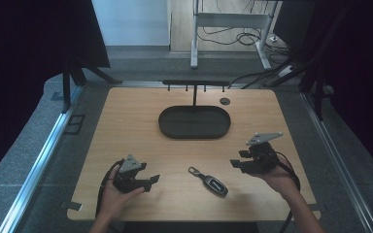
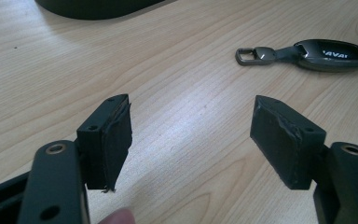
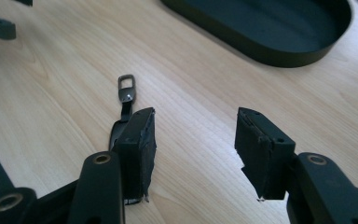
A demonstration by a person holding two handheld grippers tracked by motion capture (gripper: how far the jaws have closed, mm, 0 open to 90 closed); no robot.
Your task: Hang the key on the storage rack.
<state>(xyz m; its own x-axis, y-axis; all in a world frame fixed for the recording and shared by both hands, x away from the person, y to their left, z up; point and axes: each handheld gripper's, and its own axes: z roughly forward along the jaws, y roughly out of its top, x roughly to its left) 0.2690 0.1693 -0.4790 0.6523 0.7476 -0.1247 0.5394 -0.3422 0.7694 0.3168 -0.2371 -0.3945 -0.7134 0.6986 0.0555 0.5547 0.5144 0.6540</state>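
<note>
A dark car key fob (image 1: pixel 213 184) with a strap and metal loop lies flat on the wooden table (image 1: pixel 126 121), near the front edge between my two grippers. My left gripper (image 1: pixel 153 180) rests low at the front left, open and empty; in its own view the key fob (image 2: pixel 328 53) lies ahead to the upper right, beyond the open left gripper (image 2: pixel 193 128). My right gripper (image 1: pixel 237 163) hovers at the front right, open and empty. In the right gripper view the fob's loop (image 3: pixel 126 86) shows ahead, its body partly hidden behind the left jaw of the right gripper (image 3: pixel 196 135).
A black oval tray (image 1: pixel 194 121) sits at the table's middle back, with a thin black rack with hooks (image 1: pixel 194 85) standing behind it. A round cable hole (image 1: pixel 225 101) is at the back right. Black curtains and cables lie beyond the table.
</note>
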